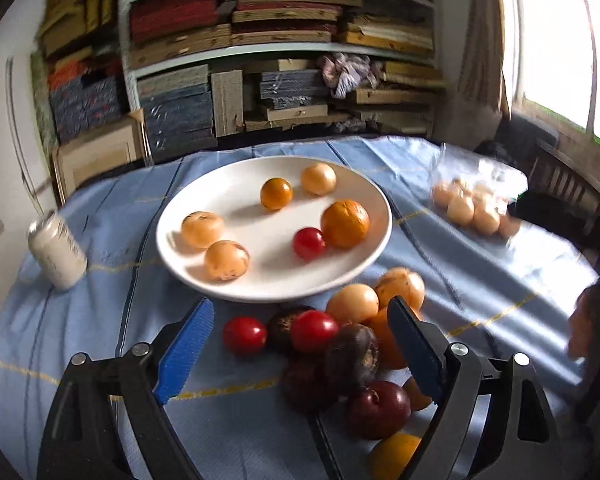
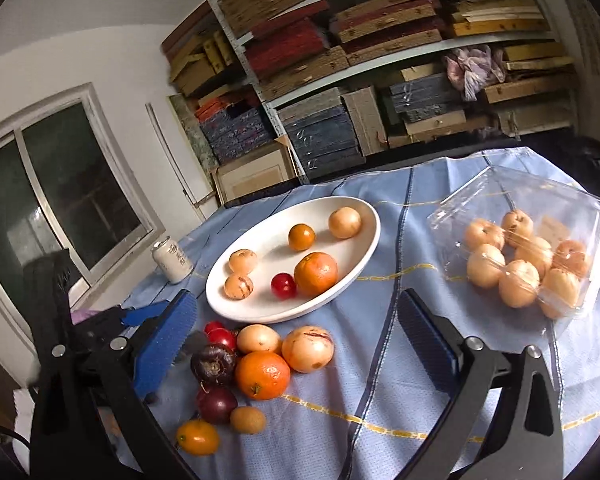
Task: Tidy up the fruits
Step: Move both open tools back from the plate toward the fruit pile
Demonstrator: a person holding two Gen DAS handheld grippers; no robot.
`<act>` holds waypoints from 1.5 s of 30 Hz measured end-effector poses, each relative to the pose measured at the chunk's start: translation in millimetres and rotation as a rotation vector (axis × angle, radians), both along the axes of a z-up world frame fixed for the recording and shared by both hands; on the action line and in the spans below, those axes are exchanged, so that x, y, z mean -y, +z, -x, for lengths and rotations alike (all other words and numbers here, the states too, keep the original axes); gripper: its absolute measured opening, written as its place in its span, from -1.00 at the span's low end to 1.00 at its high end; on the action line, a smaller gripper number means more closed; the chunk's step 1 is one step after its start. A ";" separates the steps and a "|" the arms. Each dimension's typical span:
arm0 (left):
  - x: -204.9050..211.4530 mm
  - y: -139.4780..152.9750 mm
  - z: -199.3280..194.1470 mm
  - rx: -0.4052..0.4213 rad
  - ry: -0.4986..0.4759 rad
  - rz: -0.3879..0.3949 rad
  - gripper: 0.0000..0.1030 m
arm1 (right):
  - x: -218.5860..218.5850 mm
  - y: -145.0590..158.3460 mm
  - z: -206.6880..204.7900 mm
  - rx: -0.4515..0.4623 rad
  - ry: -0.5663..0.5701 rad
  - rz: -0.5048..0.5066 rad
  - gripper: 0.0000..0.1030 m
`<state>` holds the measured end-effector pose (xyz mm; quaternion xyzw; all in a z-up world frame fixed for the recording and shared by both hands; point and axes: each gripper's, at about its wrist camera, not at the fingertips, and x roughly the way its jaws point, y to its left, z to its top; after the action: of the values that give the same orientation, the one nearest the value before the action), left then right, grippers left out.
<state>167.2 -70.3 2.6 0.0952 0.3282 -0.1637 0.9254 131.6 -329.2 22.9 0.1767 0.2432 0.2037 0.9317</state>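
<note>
On the blue tablecloth [image 2: 380,400], both the left gripper [image 1: 300,344] and the right gripper [image 2: 296,332] hover wide open, empty. The white plate [image 2: 236,304] at 12 o'clock holds six fruits; a fruit pile [image 2: 260,372] lies below it.

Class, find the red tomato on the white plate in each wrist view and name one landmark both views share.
Left wrist view: red tomato sits centre frame, on the plate's near right, beside the big orange.
Right wrist view: tomato sits centre-left, left of that orange.
Shared landmark: the white plate.
</note>
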 end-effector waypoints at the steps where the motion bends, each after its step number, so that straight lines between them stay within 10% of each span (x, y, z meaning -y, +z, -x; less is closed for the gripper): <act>1: 5.5 -5.4 1.0 0.008 -0.005 -0.042 0.73 | 0.1 0.4 0.0 0.002 -0.003 -0.003 0.91; 13: -50.9 -26.6 3.1 0.015 0.102 -0.115 0.82 | -4.3 3.2 1.2 0.003 0.009 -0.005 0.91; 23: -108.6 -31.2 13.6 -0.082 0.104 0.091 0.82 | -4.8 -1.9 -0.6 -0.016 0.011 0.004 0.91; 35: -89.8 -26.3 28.2 -0.020 0.056 0.050 0.82 | -12.7 -3.4 0.1 -0.011 0.032 0.009 0.91; 45: -148.6 -27.2 -7.7 -0.112 0.270 0.203 0.84 | -15.8 -9.2 -3.2 -0.040 0.031 0.017 0.91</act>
<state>174.9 78.3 -24.6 -0.0529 0.3708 -0.0750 0.9242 134.8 -313.4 13.8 0.1692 0.2664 0.2127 0.9248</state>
